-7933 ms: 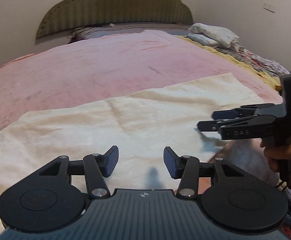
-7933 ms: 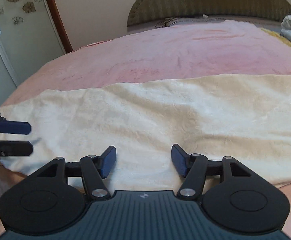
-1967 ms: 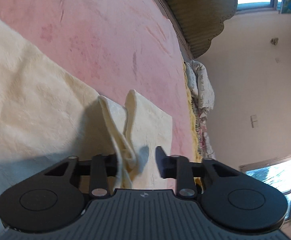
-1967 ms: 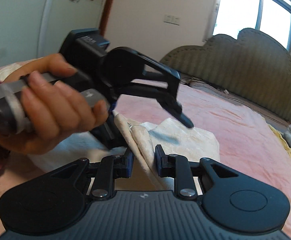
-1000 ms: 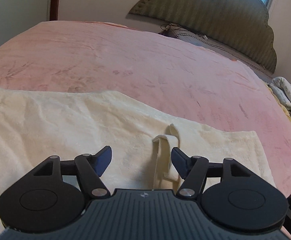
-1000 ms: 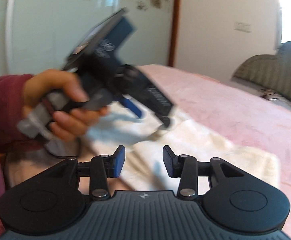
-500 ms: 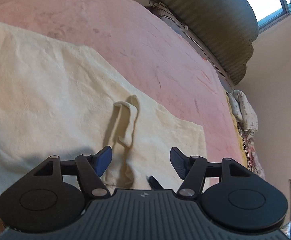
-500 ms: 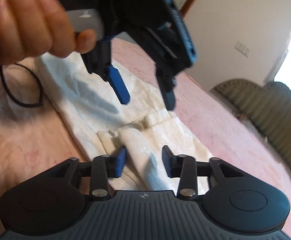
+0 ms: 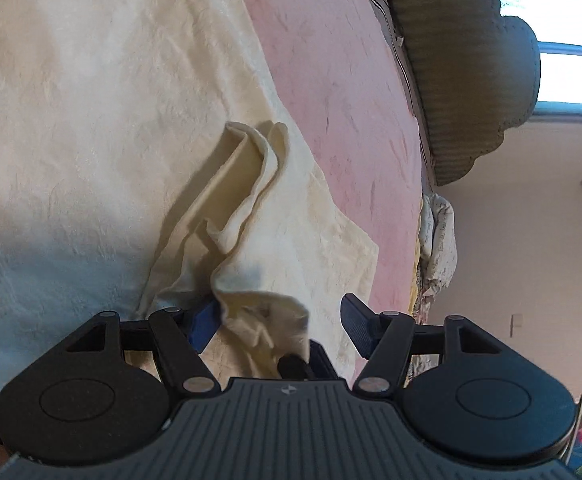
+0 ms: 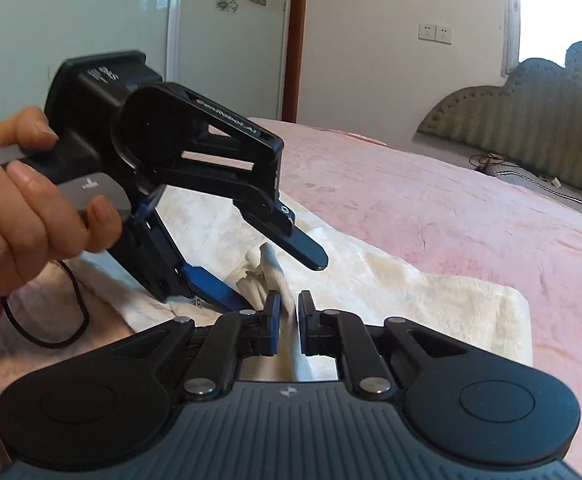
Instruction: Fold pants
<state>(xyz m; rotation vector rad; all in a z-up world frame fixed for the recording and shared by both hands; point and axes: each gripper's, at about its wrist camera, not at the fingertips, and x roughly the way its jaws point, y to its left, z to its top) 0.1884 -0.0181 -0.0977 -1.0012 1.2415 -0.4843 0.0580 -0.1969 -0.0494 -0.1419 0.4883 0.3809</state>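
Observation:
The cream pants (image 9: pixel 91 120) lie spread on the pink bed cover (image 9: pixel 351 100). A pinched-up fold (image 9: pixel 247 184) rises from them toward the camera. My left gripper (image 9: pixel 279 320) is open and straddles the near end of that fold, its pads apart. My right gripper's black tip (image 9: pixel 293 362) shows just below it. In the right wrist view my right gripper (image 10: pixel 289 312) has its jaws closing the last bit, and the pads press on the cream fold (image 10: pixel 269 266). Just beyond, a hand (image 10: pixel 23 208) holds the open left gripper (image 10: pixel 277 280) tilted over the pants (image 10: pixel 431 292).
The padded headboard (image 9: pixel 471 60) stands at the far end of the bed, with crumpled bedding (image 9: pixel 437 240) along the bed's right side. A black cable (image 10: pixel 51 332) loops on the cover below the hand. Bare pink cover (image 10: pixel 451 208) stretches beyond the pants.
My right gripper has shut on the raised fold. My left gripper has dropped and rolled, and now straddles the same fold close above the right one.

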